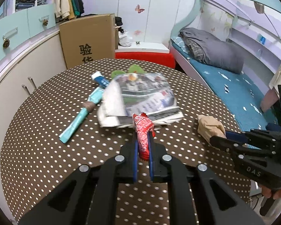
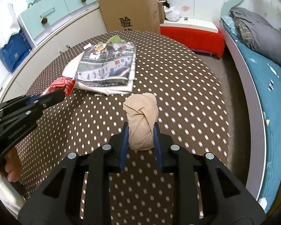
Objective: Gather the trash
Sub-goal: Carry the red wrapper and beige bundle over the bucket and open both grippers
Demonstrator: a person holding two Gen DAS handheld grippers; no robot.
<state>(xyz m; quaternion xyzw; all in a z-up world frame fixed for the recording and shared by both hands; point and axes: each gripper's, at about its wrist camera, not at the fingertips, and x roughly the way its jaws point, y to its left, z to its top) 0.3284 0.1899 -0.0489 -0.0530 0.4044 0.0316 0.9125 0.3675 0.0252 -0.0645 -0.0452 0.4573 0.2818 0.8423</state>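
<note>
Two pieces in hand: left gripper [image 1: 142, 140] clamped narrow on red wrapper [image 1: 143, 129], right gripper [image 2: 140, 131] pinching beige wad [image 2: 141, 120] above dotted table [image 2: 178, 86]; teal wrapper [image 1: 84, 110] and newspapers [image 1: 140, 97] remained uncollected there.

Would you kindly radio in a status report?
Left claw shut on red wrapper. Right claw shut on beige wad. Magazines, teal tube remain. Path clear.

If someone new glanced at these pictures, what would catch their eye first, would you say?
Probably the red wrapper pinched in the left gripper and the beige bundle between the right gripper's jaws, both above the brown polka-dot table. Beyond them, a glossy magazine lies on pale papers mid-table.
</note>
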